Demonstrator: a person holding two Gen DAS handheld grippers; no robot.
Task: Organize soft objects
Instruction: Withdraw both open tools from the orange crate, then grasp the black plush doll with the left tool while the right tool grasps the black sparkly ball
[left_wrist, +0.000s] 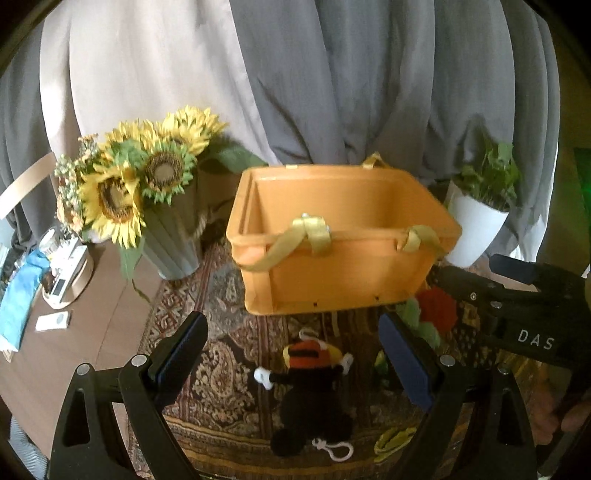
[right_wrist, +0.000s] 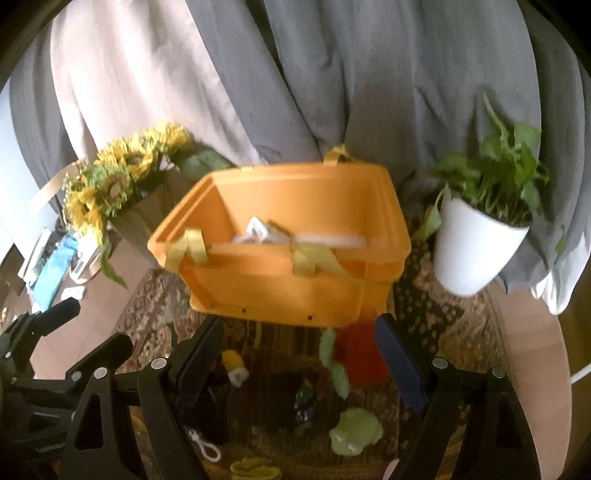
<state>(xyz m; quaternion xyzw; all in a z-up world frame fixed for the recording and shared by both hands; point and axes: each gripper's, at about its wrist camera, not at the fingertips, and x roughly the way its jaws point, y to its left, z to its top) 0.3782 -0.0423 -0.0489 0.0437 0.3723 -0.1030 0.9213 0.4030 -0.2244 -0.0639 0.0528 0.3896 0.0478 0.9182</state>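
Observation:
An orange basket with yellow strap handles stands on a patterned rug; it also shows in the right wrist view with a white item inside. My left gripper is open above a black plush toy with an orange and yellow head lying on the rug. My right gripper is open over a red and green plush, a light green plush and a yellow one. The black plush lies at its left. The right gripper shows beside the left one.
A vase of sunflowers stands left of the basket and a white potted plant right of it. Grey and beige curtains hang behind. A brown table with clutter lies at the left.

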